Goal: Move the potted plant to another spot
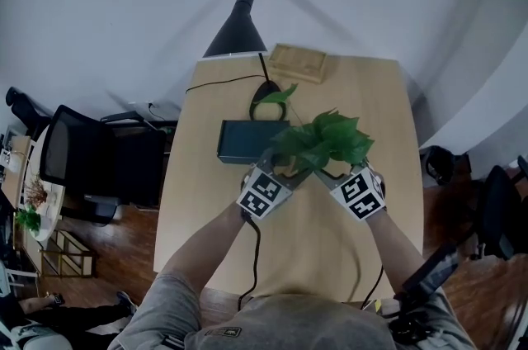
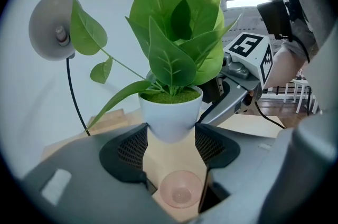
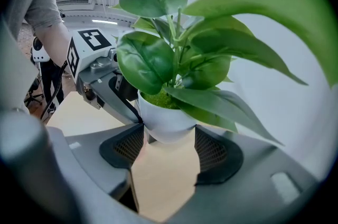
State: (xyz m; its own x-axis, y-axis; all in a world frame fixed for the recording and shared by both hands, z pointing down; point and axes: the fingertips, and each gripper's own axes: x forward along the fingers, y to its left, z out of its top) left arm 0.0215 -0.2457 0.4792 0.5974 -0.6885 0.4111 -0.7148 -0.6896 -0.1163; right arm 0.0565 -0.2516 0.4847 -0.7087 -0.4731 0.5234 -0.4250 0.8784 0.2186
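The potted plant (image 1: 323, 140), green leaves in a small white pot (image 2: 170, 111), hangs over the middle of the wooden table (image 1: 289, 241). My left gripper (image 1: 286, 168) comes from the left and is shut on the pot, both pads pressed on its lower sides (image 2: 170, 137). From the right, my right gripper (image 1: 332, 172) is shut on the same pot (image 3: 168, 121), its pads on either side (image 3: 168, 142). Each gripper shows in the other's view, just behind the pot (image 2: 235, 93) (image 3: 108, 90). The pot's bottom sits clear of the tabletop.
A dark box (image 1: 247, 140) lies just behind the plant, with a black desk lamp (image 1: 239, 22) and a wooden tray (image 1: 297, 62) at the far edge. Cables run over the table. An office chair (image 1: 78, 154) stands left. A pinkish translucent cup (image 2: 181, 194) shows below the left jaws.
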